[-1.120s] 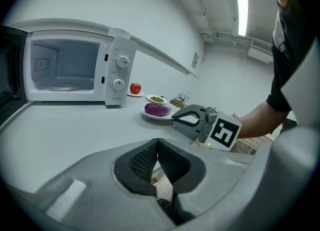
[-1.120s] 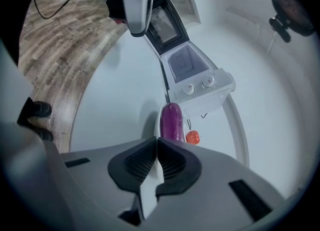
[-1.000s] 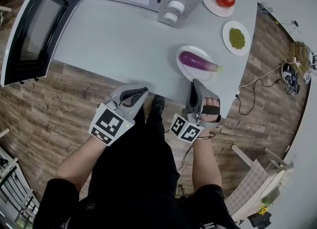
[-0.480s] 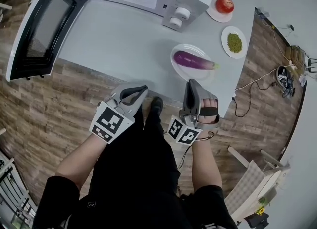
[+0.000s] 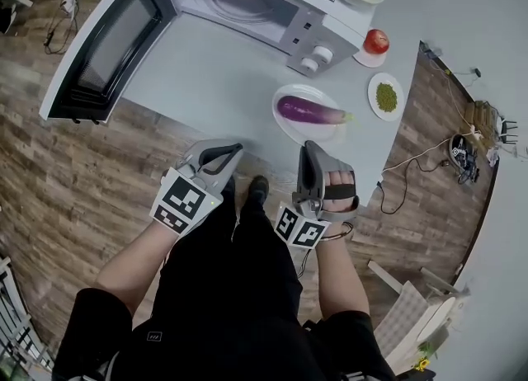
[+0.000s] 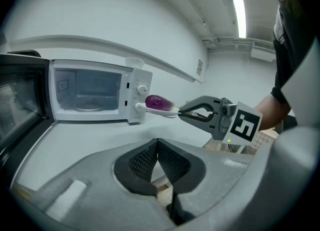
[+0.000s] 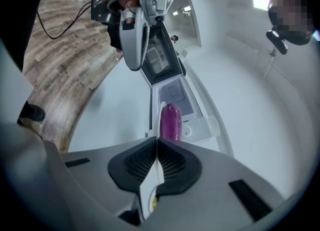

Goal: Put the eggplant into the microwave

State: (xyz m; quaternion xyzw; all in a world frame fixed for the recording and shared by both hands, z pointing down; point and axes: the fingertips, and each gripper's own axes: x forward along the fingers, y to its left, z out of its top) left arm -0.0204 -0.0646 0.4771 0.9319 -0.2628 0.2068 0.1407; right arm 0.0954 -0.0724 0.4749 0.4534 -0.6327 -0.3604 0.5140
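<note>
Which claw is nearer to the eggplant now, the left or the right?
Right. In the head view the right claw is just below the eggplant, at the table's near edge; the left claw is farther away, below and to its left.

the eggplant (image 5: 307, 110) was glossy purple with a green stem, on a white plate (image 5: 287, 127). the microwave (image 5: 330, 25) was white, its door (image 5: 107, 45) black. the worktop (image 5: 206, 66) was pale grey and the floor (image 5: 49, 181) brown wood-grain. the left hand-held gripper (image 5: 238, 149) and right hand-held gripper (image 5: 307, 148) were grey, with black-and-white square markers. far right lay a red fruit (image 5: 376, 40) and a green heap (image 5: 386, 97).
</note>
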